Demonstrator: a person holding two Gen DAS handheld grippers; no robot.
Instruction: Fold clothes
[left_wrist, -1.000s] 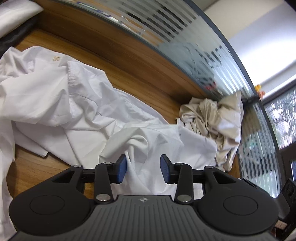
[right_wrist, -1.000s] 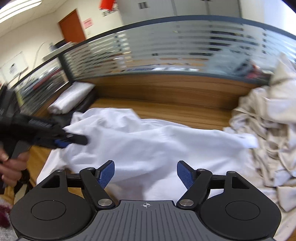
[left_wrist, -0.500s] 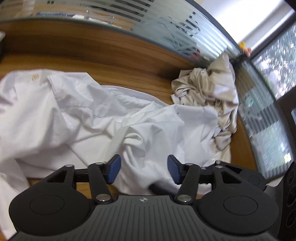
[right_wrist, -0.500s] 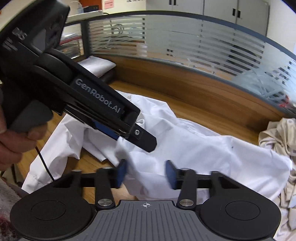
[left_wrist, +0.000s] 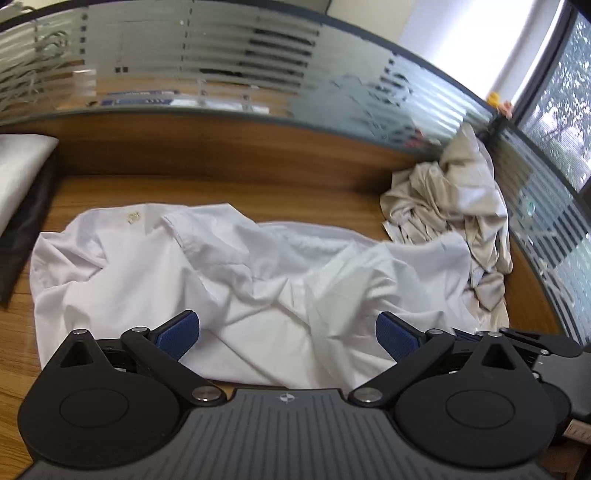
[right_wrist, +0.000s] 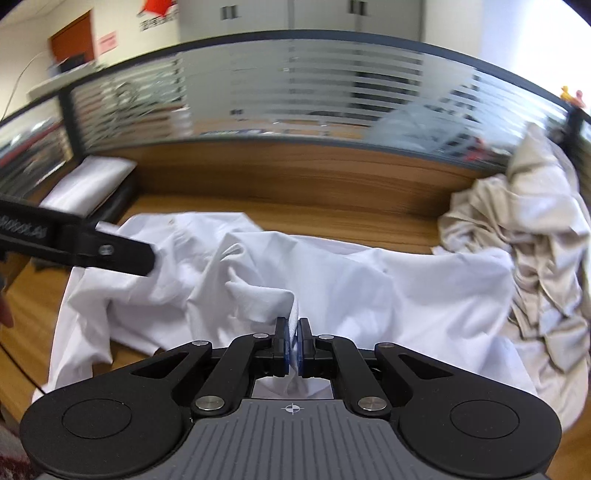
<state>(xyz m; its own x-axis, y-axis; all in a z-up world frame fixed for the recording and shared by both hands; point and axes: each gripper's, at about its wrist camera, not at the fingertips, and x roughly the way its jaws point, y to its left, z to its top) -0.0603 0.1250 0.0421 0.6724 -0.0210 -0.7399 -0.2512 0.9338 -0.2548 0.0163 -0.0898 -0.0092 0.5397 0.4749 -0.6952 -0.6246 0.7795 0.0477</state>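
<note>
White shirt (left_wrist: 236, 273) lies lengthwise left-right; right gripper (right_wrist: 294, 341) fingers pinch its fold, left gripper (left_wrist: 287, 334) fingers spread.

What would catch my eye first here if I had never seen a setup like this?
A rumpled white shirt sprawls across the middle of the wooden desk, one fold pinched in the right tool. The left tool hangs wide open above its near edge. A crumpled beige garment is heaped at the desk's right end.
</note>
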